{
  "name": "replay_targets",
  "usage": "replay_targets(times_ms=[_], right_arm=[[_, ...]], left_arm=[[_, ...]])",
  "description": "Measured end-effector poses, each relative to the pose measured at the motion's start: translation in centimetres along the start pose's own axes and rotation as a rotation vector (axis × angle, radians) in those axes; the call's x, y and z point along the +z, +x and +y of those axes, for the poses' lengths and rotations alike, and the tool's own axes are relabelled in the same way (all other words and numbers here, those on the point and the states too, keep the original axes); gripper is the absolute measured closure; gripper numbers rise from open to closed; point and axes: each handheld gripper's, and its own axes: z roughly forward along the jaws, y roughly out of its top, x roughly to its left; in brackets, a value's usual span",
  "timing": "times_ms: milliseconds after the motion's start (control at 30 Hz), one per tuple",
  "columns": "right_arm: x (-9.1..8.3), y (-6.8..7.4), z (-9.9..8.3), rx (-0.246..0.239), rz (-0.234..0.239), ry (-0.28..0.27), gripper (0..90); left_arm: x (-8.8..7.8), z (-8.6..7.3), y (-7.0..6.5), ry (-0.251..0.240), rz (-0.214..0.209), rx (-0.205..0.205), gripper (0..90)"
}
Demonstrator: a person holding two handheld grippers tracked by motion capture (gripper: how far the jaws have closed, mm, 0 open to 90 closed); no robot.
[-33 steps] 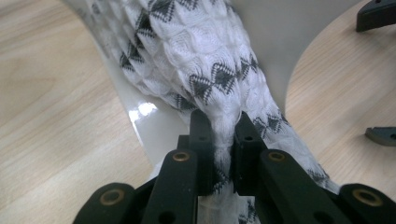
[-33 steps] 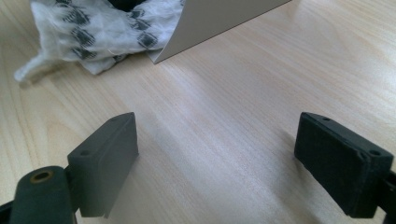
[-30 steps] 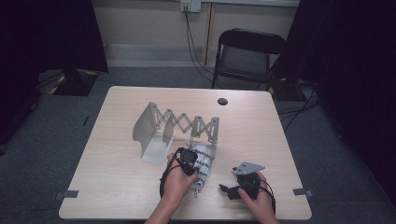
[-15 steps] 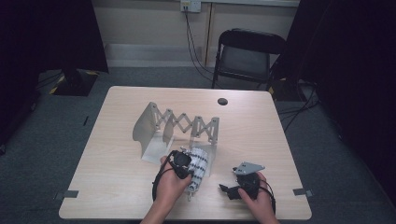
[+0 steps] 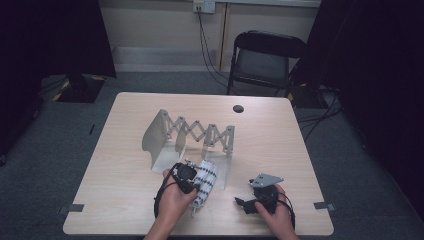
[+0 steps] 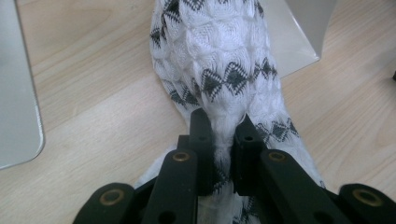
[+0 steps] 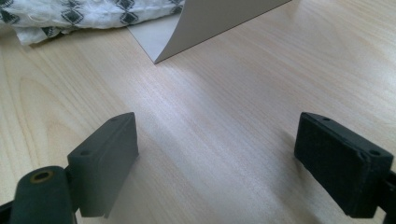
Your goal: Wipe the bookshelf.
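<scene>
Cloth, white with dark diamond rows, is lying rolled up on the near part of the wooden table in the high view, just in front of the grey accordion rack and its pale base sheet. In that same view the left gripper is sitting at the roll's left side under the person's left hand, while the right gripper is resting well to the right of the cloth, apart from it. Moving to the left gripper view, the left gripper is pinching a gathered fold of the cloth between its two black jaws, which are standing narrow with the fabric squeezed in the gap; the rest of the roll is bulging away beyond the tips, a detail too small to read from above. A corner of the pale sheet is lying behind the cloth. In the right gripper view, the right gripper is holding its jaws wide with bare table between them, and the cloth is showing far off at the top left, beside the curled edge of the sheet.
</scene>
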Motion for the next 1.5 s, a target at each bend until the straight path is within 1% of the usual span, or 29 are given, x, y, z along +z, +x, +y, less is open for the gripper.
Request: replay_targets(times_ms=[67,200,233,300,367,400,467,500,533,567,600,633,667,767,900,933,967,1000,1033,1067,1100,1133,1200,1267,1400,1433,1467,1500], right_arm=[[0.0,0.0,0.0,0.000,0.000,0.000,12.8],[0.0,0.0,0.0,0.000,0.000,0.000,12.8],[0.0,0.0,0.0,0.000,0.000,0.000,12.8],[0.0,0.0,0.0,0.000,0.000,0.000,12.8],[0.0,0.0,0.0,0.000,0.000,0.000,12.8],[0.0,0.0,0.0,0.000,0.000,0.000,12.8],[0.0,0.0,0.0,0.000,0.000,0.000,12.8],[0.0,0.0,0.0,0.000,0.000,0.000,12.8],[0.0,0.0,0.0,0.000,0.000,0.000,12.8],[0.0,0.0,0.0,0.000,0.000,0.000,12.8],[0.0,0.0,0.0,0.000,0.000,0.000,12.8],[0.0,0.0,0.0,0.000,0.000,0.000,12.8],[0.0,0.0,0.0,0.000,0.000,0.000,12.8],[0.0,0.0,0.0,0.000,0.000,0.000,12.8],[0.0,0.0,0.0,0.000,0.000,0.000,12.8],[0.0,0.0,0.0,0.000,0.000,0.000,12.8],[0.0,0.0,0.0,0.000,0.000,0.000,12.8],[0.0,0.0,0.0,0.000,0.000,0.000,12.8],[0.0,0.0,0.0,0.000,0.000,0.000,12.8],[0.0,0.0,0.0,0.000,0.000,0.000,12.8],[0.0,0.0,0.0,0.000,0.000,0.000,12.8],[0.0,0.0,0.0,0.000,0.000,0.000,12.8],[0.0,0.0,0.0,0.000,0.000,0.000,12.8],[0.0,0.0,0.0,0.000,0.000,0.000,12.8],[0.0,0.0,0.0,0.000,0.000,0.000,12.8],[0.0,0.0,0.0,0.000,0.000,0.000,12.8],[0.0,0.0,0.0,0.000,0.000,0.000,12.8],[0.0,0.0,0.0,0.000,0.000,0.000,12.8]], left_arm=[[-0.1,-0.1,0.1,0.003,0.001,0.000,81.7],[-0.4,-0.7,0.6,-0.002,0.006,-0.016,81.7],[-0.7,-0.9,0.9,-0.001,0.013,-0.019,81.7],[-0.8,-1.0,1.0,-0.003,0.015,-0.023,81.7],[-1.1,-1.4,1.6,-0.006,0.022,-0.034,81.7],[-1.1,-1.4,1.6,-0.006,0.022,-0.034,81.7],[-1.3,-1.7,2.0,-0.009,0.029,-0.039,81.7],[-1.5,-1.9,2.5,-0.011,0.041,-0.047,81.7],[-1.5,-1.9,2.5,-0.011,0.041,-0.047,81.7],[-1.8,-2.0,3.0,-0.012,0.055,-0.055,81.7],[-1.9,-2.1,3.3,-0.013,0.060,-0.062,81.6],[-1.9,-2.1,3.3,-0.013,0.060,-0.062,81.6],[-2.1,-2.2,3.8,-0.014,0.072,-0.068,81.6],[-2.5,-2.5,4.5,-0.013,0.089,-0.083,81.6],[-2.8,-3.0,5.6,-0.018,0.105,-0.111,81.6],[-2.8,-3.0,5.6,-0.018,0.105,-0.111,81.6],[-3.1,-3.2,6.1,-0.013,0.106,-0.115,81.6],[-3.1,-3.2,6.1,-0.013,0.106,-0.115,81.6],[-3.2,-3.5,6.4,-0.018,0.114,-0.130,81.6],[-3.3,-3.6,6.6,-0.022,0.113,-0.137,81.6],[-3.3,-3.6,6.6,-0.022,0.113,-0.137,81.6],[-3.4,-3.8,6.9,-0.024,0.126,-0.145,81.6],[-3.5,-4.0,7.1,-0.027,0.127,-0.154,81.6],[-3.7,-4.1,7.2,-0.027,0.131,-0.154,81.6],[-3.9,-4.5,7.4,-0.029,0.128,-0.155,81.6],[-4.1,-4.8,7.5,-0.031,0.127,-0.160,81.5],[-4.2,-5.0,7.5,-0.037,0.122,-0.168,81.5],[-4.3,-5.1,7.6,-0.041,0.117,-0.167,81.6]])
